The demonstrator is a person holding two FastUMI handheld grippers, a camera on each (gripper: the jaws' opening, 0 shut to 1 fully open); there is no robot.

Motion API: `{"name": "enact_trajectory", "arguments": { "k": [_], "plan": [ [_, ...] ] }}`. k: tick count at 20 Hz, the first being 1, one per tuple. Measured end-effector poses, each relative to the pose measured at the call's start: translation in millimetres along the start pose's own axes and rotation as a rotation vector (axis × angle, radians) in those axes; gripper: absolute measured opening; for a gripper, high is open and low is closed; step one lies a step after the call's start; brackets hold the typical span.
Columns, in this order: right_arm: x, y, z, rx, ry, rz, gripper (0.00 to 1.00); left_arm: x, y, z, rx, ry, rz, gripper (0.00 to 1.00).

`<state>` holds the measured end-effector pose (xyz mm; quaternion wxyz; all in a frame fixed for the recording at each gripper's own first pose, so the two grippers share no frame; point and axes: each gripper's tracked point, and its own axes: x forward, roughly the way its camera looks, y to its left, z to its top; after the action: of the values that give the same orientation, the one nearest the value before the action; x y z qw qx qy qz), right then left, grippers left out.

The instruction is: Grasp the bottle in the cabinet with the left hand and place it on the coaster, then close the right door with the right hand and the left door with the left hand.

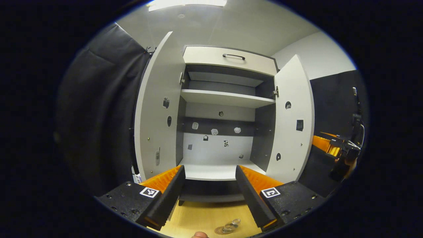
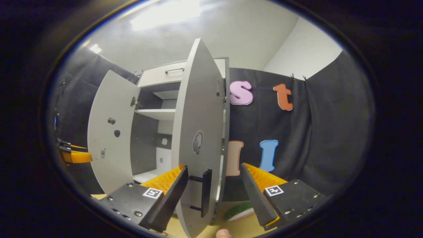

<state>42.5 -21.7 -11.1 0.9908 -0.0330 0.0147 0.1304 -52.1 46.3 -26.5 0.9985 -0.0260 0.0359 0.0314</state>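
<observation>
Right door [image 2: 198, 138] edge sits between the wide-open right gripper [image 2: 214, 195] fingers; left gripper [image 1: 210, 195] wide too. Risk: a push slips off the handle [image 2: 205, 191].

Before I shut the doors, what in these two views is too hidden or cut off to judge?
- Bottle on the coaster: left gripper view shows clear rings on the wooden table, cut by the bottom edge.
- Green-and-white round object: right gripper view, partly behind the right tongs.
- White right cabinet door: its black bar handle stands between the open fingers; contact unclear.
</observation>
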Motion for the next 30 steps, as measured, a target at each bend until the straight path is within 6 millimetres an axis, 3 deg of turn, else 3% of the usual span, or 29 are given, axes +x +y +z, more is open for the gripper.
{"name": "enact_trajectory", "arguments": {
  "k": [7, 10, 11, 13, 14, 16, 17, 20, 21, 24, 26, 30],
  "plan": [
    [23, 14, -10, 0.032, 0.015, 0.021, 0.93, -17, 29, -3, 0.012, 0.004, 0.088, 0.96],
    [30, 13, -10, 0.05, 0.019, 0.019, 0.97, -18, 37, -1, -0.004, -0.006, 0.111, 0.93],
    [32, 13, -10, 0.047, 0.018, 0.016, 0.92, -15, 38, 0, -0.01, -0.01, 0.113, 0.96],
    [37, 17, -10, 0.048, 0.016, 0.022, 0.92, -14, 39, 0, -0.017, -0.011, 0.116, 0.93],
    [39, 20, -11, 0.053, 0.02, 0.028, 0.97, -14, 40, 0, -0.019, -0.01, 0.117, 0.96],
    [45, 33, -15, 0.072, 0.027, 0.053, 0.93, -15, 41, 0, -0.016, -0.009, 0.119, 1.0],
    [47, 42, -16, 0.083, 0.032, 0.069, 0.97, -16, 42, 0, -0.011, -0.01, 0.122, 0.96],
    [61, 64, -20, 0.112, 0.041, 0.105, 0.93, -19, 49, -2, 0.003, -0.006, 0.143, 0.93],
    [67, 71, -21, 0.118, 0.043, 0.109, 0.97, -23, 54, -3, 0.005, -0.004, 0.153, 0.96],
    [84, 92, -27, 0.113, 0.063, 0.121, 0.93, -39, 68, -4, -0.007, 0.002, 0.197, 1.0],
    [93, 103, -39, 0.09, 0.094, 0.123, 0.98, -46, 84, -6, -0.017, 0.002, 0.23, 0.93],
    [99, 107, -44, 0.087, 0.082, 0.117, 1.0, -61, 116, -7, -0.021, 0.007, 0.308, 0.96]
  ]
}}
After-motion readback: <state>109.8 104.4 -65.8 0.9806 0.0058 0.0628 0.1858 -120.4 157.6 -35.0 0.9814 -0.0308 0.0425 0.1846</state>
